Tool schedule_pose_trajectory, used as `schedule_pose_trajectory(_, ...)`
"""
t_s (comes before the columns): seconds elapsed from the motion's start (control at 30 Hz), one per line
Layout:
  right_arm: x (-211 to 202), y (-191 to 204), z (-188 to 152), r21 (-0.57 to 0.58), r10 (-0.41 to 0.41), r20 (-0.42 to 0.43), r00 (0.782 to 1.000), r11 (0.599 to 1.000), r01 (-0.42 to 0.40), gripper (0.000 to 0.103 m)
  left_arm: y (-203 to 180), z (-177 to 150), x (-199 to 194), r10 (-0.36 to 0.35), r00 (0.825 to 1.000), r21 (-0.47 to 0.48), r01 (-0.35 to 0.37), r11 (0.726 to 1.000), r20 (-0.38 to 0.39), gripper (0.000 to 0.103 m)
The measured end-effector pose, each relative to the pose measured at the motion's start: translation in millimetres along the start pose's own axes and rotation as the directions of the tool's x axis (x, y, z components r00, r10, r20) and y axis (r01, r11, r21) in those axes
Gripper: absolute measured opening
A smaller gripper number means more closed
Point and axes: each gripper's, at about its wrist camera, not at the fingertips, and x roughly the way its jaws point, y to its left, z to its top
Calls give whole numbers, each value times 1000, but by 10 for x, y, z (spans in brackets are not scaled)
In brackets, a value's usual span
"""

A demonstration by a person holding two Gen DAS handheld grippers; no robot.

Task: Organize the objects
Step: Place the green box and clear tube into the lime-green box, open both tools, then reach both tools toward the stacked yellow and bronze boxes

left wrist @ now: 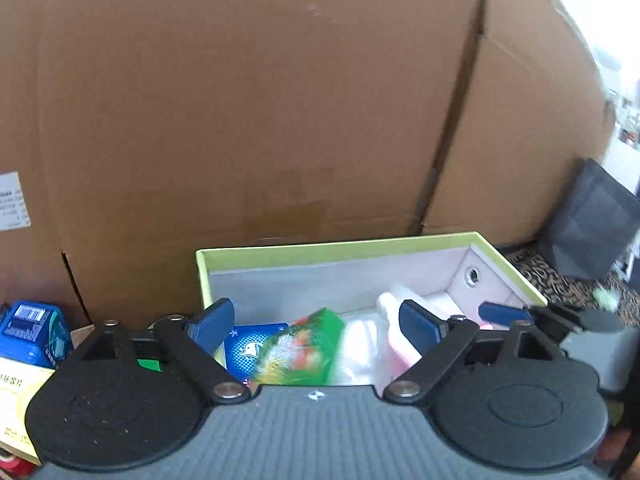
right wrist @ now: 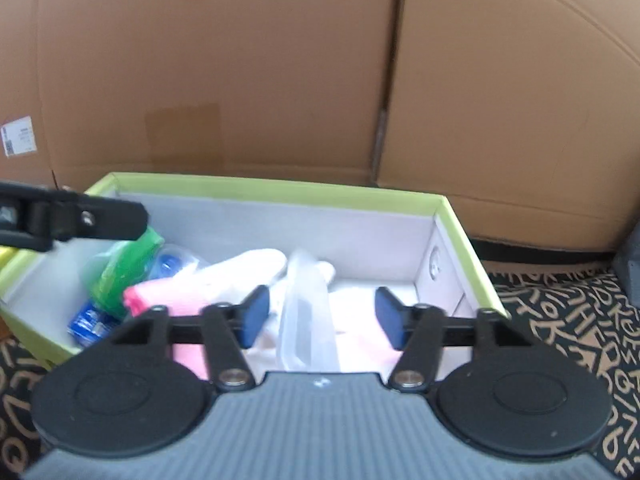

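A green-rimmed storage box (left wrist: 340, 246) with grey inner walls, also in the right wrist view (right wrist: 280, 190), holds a green snack packet (left wrist: 304, 350) (right wrist: 124, 272), a blue packet (left wrist: 250, 348), pink and white soft items (right wrist: 192, 288) and a clear plastic bag (right wrist: 308, 320). My left gripper (left wrist: 320, 326) is open and empty above the box's near side. My right gripper (right wrist: 320, 314) is open and empty over the clear bag. The right gripper's fingertip (left wrist: 504, 314) shows at the box's right end in the left wrist view; the left gripper's finger (right wrist: 80, 220) shows at the left.
Large cardboard boxes (left wrist: 260, 100) stand right behind the storage box. A blue pack (left wrist: 34, 330) and a yellow-white carton (left wrist: 18, 396) lie at the left. A patterned black-and-tan mat (right wrist: 568, 320) lies under the box. A dark grey object (left wrist: 596, 224) stands at the right.
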Motion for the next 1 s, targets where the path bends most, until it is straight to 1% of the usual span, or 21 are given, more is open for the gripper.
schedule_pose_trajectory(0.03, -21, -20, -13, 16, 8, 1, 1000, 1000, -8, 68, -19, 0, -14, 11, 1000, 11, -12, 1000, 5, 92)
schedule_pose_trajectory(0.1, -85, -19, -20, 21, 16, 5, 1000, 1000, -16, 69, -23, -1, -67, 19, 1000, 31, -19, 999, 20, 93)
schedule_pose_trajectory(0.13, -127, -26, 13, 14, 8, 16, 1000, 1000, -8, 73, -27, 0, -119, 19, 999, 36, -20, 999, 27, 93)
schedule_pose_trajectory(0.17, -162, -14, 71, 6, -4, 34, 999, 1000, 3, 80, -32, 6, -179, 20, 999, 38, -21, 999, 37, 93)
schedule_pose_trajectory(0.2, -253, 13, 87, 0, -15, 63, 998, 1000, 15, 84, -21, 28, -237, 25, 998, 40, -27, 999, 50, 92)
schedule_pose_trajectory(0.23, -348, 38, 102, -4, -20, 91, 996, 1000, 20, 89, -20, 49, -317, 40, 997, 41, -42, 998, 67, 92)
schedule_pose_trajectory(0.27, -413, 52, 186, -4, -20, 114, 993, 1000, 20, 92, -24, 48, -412, 55, 995, 40, -59, 997, 86, 93)
schedule_pose_trajectory(0.3, -508, 76, 200, -4, -21, 133, 991, 1000, 22, 94, -24, 47, -517, 71, 992, 40, -75, 996, 101, 93)
schedule_pose_trajectory(0.37, -688, 137, 217, 0, -21, 173, 985, 1000, 21, 98, -67, 71, -620, 114, 988, 42, -119, 992, 107, 93)
schedule_pose_trajectory(0.43, -846, 210, 214, 0, -5, 206, 979, 1000, 5, 100, -59, 54, -773, 153, 983, 38, -157, 987, 99, 93)
schedule_pose_trajectory(0.57, -1069, 408, 164, -9, 32, 240, 970, 999, -31, 103, 68, 17, -1032, 200, 977, 3, -201, 980, 75, 93)
schedule_pose_trajectory(0.73, -1342, 685, 59, -41, 86, 239, 967, 996, -78, 103, 296, -190, -1326, 238, 969, -27, -237, 971, 67, 93)
schedule_pose_trajectory(0.77, -1393, 618, 56, -45, 103, 236, 966, 994, -95, 103, 375, -247, -1392, 251, 966, -39, -248, 968, 67, 93)
schedule_pose_trajectory(0.83, -1443, 731, -21, -57, 142, 228, 963, 990, -132, 103, 565, -382, -1523, 288, 956, -79, -283, 956, 57, 93)
schedule_pose_trajectory(0.9, -1426, 904, -100, -74, 190, 199, 961, 981, -178, 103, 772, -506, -1609, 307, 951, -108, -302, 947, 33, 93)
schedule_pose_trajectory(1.0, -1366, 1237, -202, -125, 272, 152, 950, 959, -254, 103, 1106, -668, -1693, 352, 936, -157, -349, 924, -6, 93)
